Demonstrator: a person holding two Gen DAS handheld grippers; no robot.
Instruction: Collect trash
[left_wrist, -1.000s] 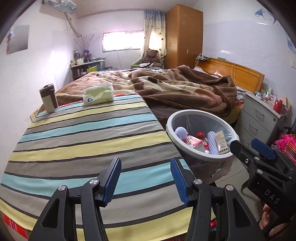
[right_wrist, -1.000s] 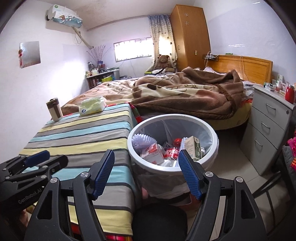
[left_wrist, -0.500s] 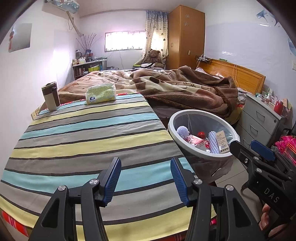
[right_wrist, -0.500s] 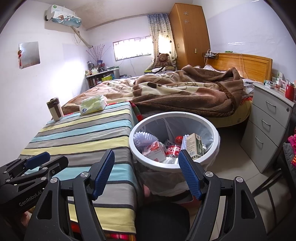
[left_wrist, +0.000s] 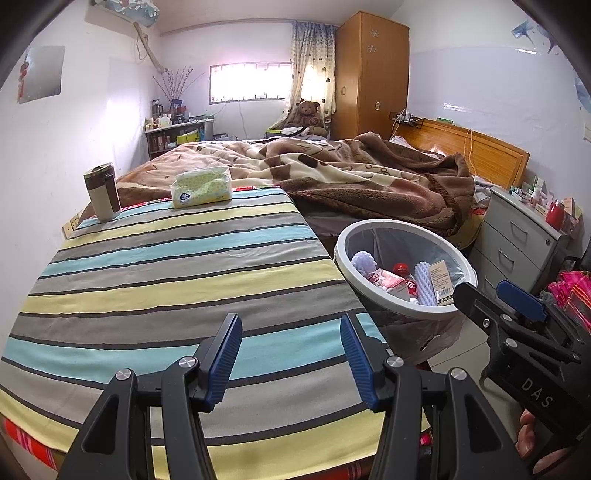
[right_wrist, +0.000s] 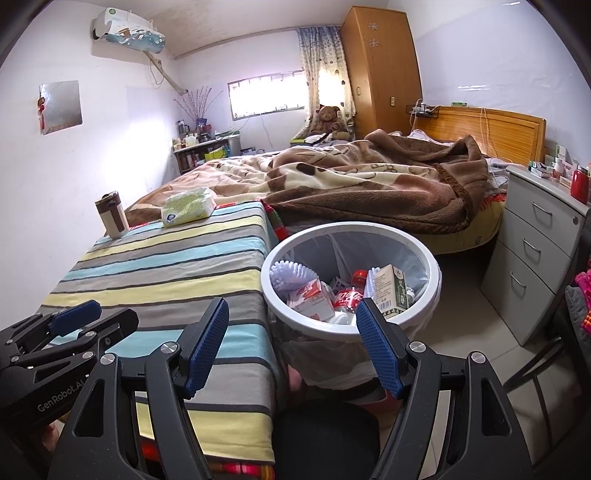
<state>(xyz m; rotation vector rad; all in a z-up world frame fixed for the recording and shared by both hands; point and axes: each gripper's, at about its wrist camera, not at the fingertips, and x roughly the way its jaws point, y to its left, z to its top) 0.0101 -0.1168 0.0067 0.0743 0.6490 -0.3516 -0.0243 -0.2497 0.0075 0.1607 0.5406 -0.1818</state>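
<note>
A white-rimmed trash bin (right_wrist: 280, 258) with a plastic liner stands on the floor beside the striped table (left_wrist: 166, 280). It also shows in the left wrist view (left_wrist: 343, 243). Inside lie a cola bottle (right_wrist: 349, 295), a green-and-cream carton (right_wrist: 393, 291), a red-and-white carton (right_wrist: 308, 299) and a white spiky foam piece (right_wrist: 290, 275). My left gripper (left_wrist: 290, 350) is open and empty over the table's near edge. My right gripper (right_wrist: 291, 339) is open and empty just before the bin's near rim.
A tissue pack (left_wrist: 201, 186) and a brown-and-cream tumbler (left_wrist: 101, 197) stand at the table's far end. A bed with a brown blanket (left_wrist: 351, 177) lies behind. A grey drawer unit (right_wrist: 539, 254) stands right of the bin. A dark stool (right_wrist: 325, 439) is below the right gripper.
Both grippers have pulled back and risen slightly, so the table and bin look a little farther. Both stay open and empty.
</note>
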